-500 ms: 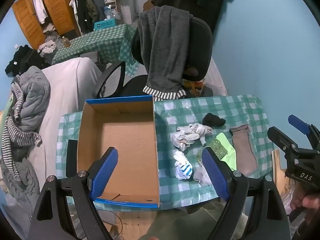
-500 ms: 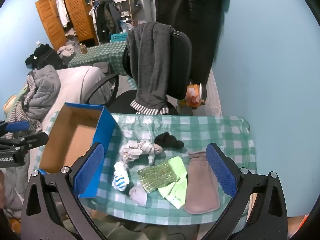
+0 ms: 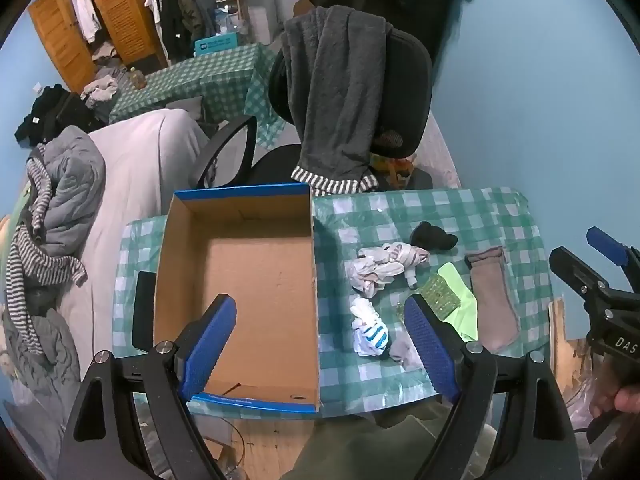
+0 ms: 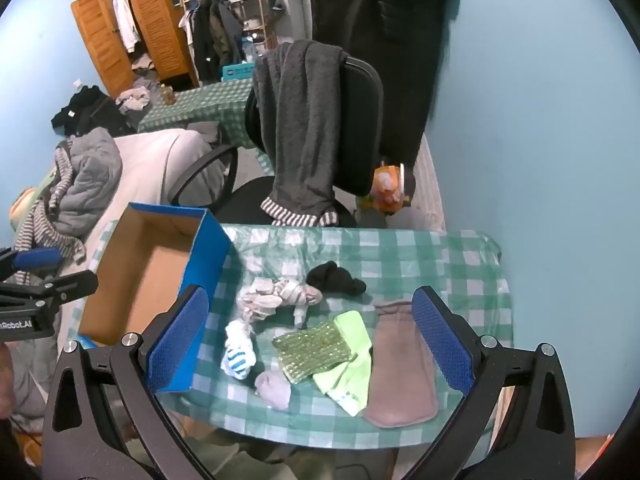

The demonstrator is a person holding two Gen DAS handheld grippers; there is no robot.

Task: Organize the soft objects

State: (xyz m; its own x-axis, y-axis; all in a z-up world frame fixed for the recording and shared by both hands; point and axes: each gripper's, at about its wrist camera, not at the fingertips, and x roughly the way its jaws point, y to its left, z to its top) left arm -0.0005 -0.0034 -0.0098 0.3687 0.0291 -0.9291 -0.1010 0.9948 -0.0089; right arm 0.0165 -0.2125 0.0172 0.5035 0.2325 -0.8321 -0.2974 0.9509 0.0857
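At the left of the checked bench (image 3: pixel 460 208) stands a blue-edged cardboard box (image 3: pixel 240 272), its brown floor bare. The left gripper (image 3: pixel 320 344) hovers above the box's near right wall, its fingers (image 3: pixel 208 344) spread wide and gripping nothing. Right of the box the soft things lie loose on the cloth: a white-and-blue striped sock (image 4: pixel 238 354), a pale bundle (image 4: pixel 276 298), a small grey piece (image 4: pixel 274 390), a black sock (image 4: pixel 336 278), a green patterned cloth (image 4: pixel 314 350) over a lime sock (image 4: pixel 350 364), and a brown sock (image 4: pixel 400 364). The right gripper (image 4: pixel 310 344) hangs above them, fingers fully apart and empty; the socks show between its fingers, untouched.
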